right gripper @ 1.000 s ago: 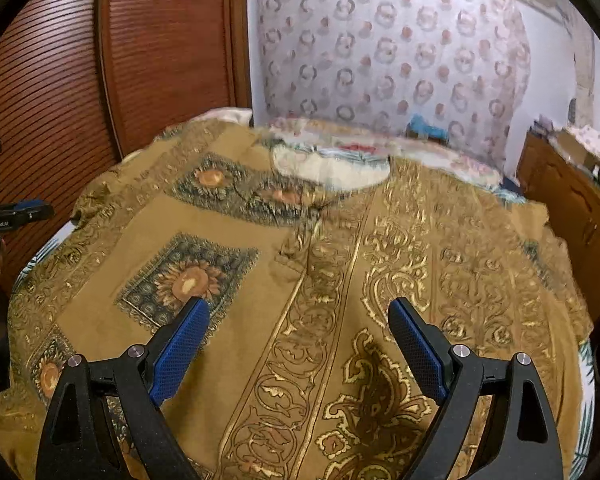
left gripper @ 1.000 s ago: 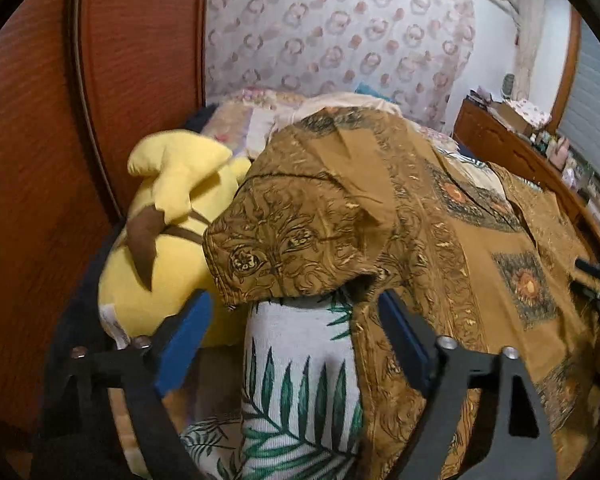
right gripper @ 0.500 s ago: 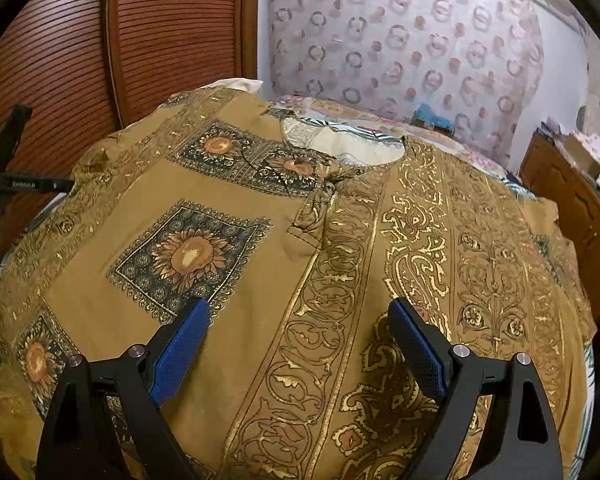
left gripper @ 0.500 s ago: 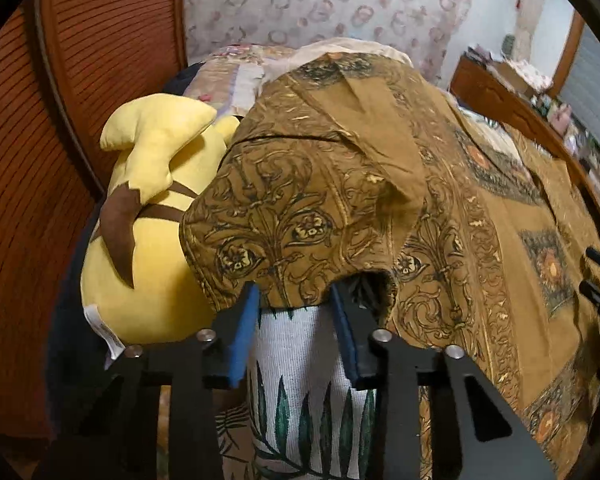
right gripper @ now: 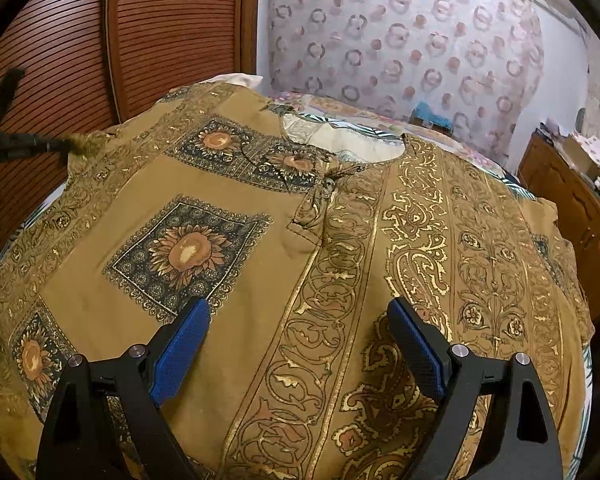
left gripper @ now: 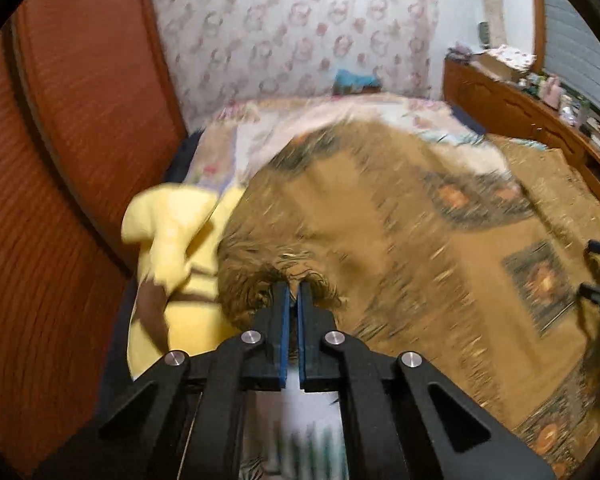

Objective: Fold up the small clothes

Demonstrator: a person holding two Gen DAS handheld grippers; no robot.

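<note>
A brown and gold patterned shirt (right gripper: 300, 264) lies spread front-up on the bed, neck opening at the far side. In the left wrist view the shirt (left gripper: 400, 240) is blurred by motion; my left gripper (left gripper: 294, 292) is shut on the edge of its sleeve, which is lifted off the bed. My right gripper (right gripper: 298, 320) is open and empty, hovering over the lower middle of the shirt. The left gripper also shows far left in the right wrist view (right gripper: 28, 146), holding the sleeve tip.
A yellow plush toy (left gripper: 172, 248) lies by the sleeve against the wooden wardrobe door (left gripper: 60, 160). A leaf-print sheet (left gripper: 312, 432) covers the bed. A wooden dresser (right gripper: 572, 200) with clutter stands on the right. A patterned curtain (right gripper: 400, 40) hangs behind.
My left gripper moved in, closed on the sleeve edge, and now lifts it. The right gripper stayed open, drifting slightly closer over the shirt.
</note>
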